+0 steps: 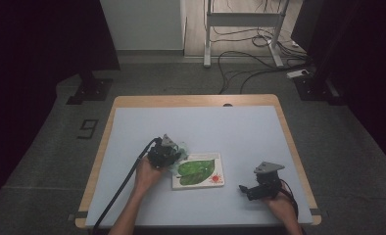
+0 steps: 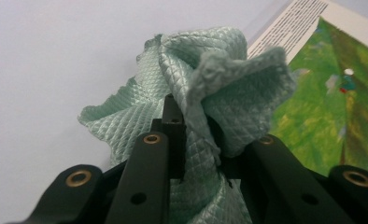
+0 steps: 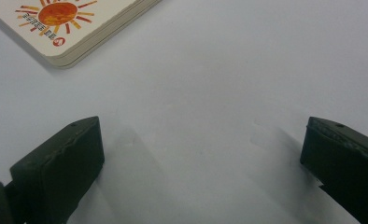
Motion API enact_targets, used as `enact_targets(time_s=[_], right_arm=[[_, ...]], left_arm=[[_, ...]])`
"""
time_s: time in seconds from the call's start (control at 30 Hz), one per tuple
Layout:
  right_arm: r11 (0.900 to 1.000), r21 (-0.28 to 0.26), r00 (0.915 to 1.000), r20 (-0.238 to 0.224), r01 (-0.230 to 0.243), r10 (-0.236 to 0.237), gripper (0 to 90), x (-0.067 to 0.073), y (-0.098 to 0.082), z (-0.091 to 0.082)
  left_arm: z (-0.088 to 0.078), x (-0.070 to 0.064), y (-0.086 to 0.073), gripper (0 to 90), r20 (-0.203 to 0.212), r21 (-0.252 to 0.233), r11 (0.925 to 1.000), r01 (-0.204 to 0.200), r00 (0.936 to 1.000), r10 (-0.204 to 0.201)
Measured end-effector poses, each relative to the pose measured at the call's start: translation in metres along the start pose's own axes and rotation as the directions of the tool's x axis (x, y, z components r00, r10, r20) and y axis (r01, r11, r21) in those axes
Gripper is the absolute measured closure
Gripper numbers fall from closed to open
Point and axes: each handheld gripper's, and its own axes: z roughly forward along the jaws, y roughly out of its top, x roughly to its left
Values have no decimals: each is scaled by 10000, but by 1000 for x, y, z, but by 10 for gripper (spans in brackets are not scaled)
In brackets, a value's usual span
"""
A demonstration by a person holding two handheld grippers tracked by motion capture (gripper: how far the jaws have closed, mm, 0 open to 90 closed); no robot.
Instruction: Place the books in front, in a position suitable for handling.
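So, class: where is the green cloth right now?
The green cloth is clamped in the left gripper, at the book's left edge.

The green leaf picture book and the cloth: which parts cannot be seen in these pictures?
- Green leaf picture book: left edge covered by the pale green woven cloth in the high view.
- Book's printed text, left gripper view: too small.
- Left gripper: cloth hides the jaw tips.

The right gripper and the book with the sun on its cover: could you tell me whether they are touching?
Apart. In the right gripper view, the right gripper stands open over bare table, with a plain gap before the book at upper left.
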Motion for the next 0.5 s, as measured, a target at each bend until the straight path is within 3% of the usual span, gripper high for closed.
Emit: enact_targets(time_s=[0.5], right_arm=[[10000,-7,10000,3,18,-18,0,0,0,0]], left_arm=[[21,-22,23,769,678,5,9994,-338,9971,337]])
